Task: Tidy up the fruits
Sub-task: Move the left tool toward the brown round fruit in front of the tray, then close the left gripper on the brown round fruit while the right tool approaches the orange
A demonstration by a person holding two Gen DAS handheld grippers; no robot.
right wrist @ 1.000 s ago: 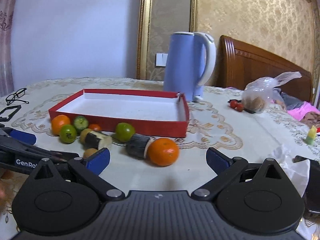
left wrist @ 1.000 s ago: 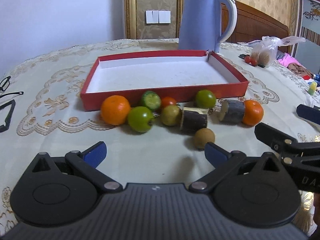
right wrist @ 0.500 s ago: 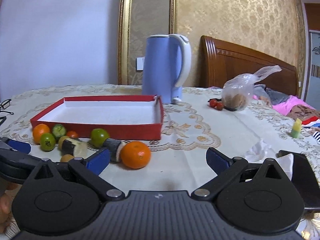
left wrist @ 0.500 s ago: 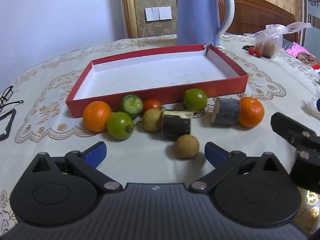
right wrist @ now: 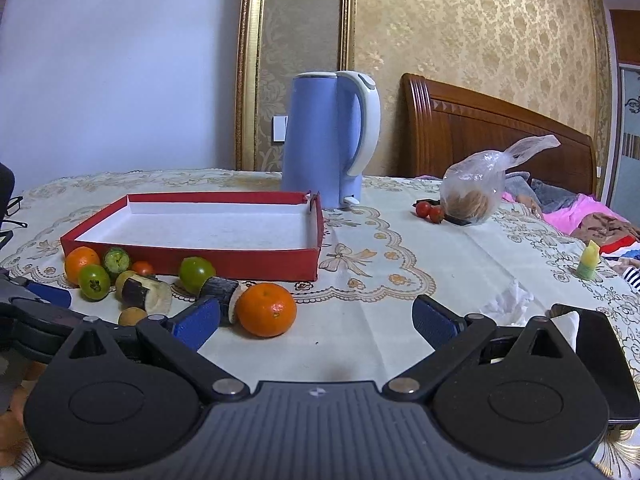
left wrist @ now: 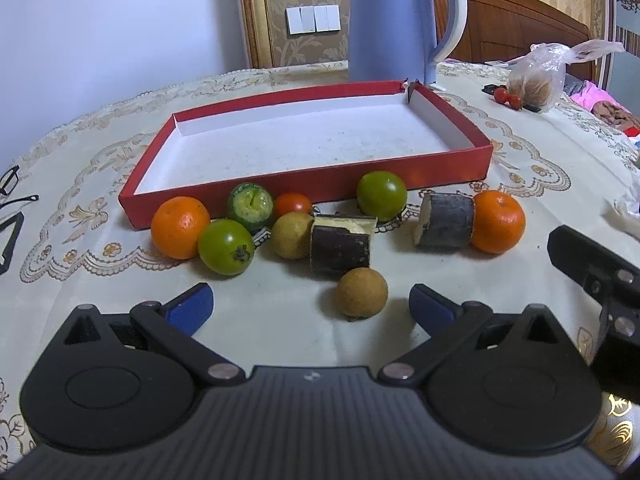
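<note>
At upper centre, I see the blue kettle (left wrist: pixel 390 20) behind my empty red tray (left wrist: pixel 224 196). Round brown fruit (left wrist: pixel 361 292) sits low-centre between my left gripper's (left wrist: pixel 310 304) spread fingers; right gripper (right wrist: pixel 316 320) also spread.

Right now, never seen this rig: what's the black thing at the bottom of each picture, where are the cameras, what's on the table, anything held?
No robot: a person holds a hand gripper in each hand, a fisheye camera on each looking along its jaws. The black shape is the gripper itself. Left gripper faces a small brown fruit; right gripper is near an orange. Both are open, holding nothing. On the tablecloth: an empty red tray, loose fruit along its front, a blue kettle, a plastic bag.
</note>
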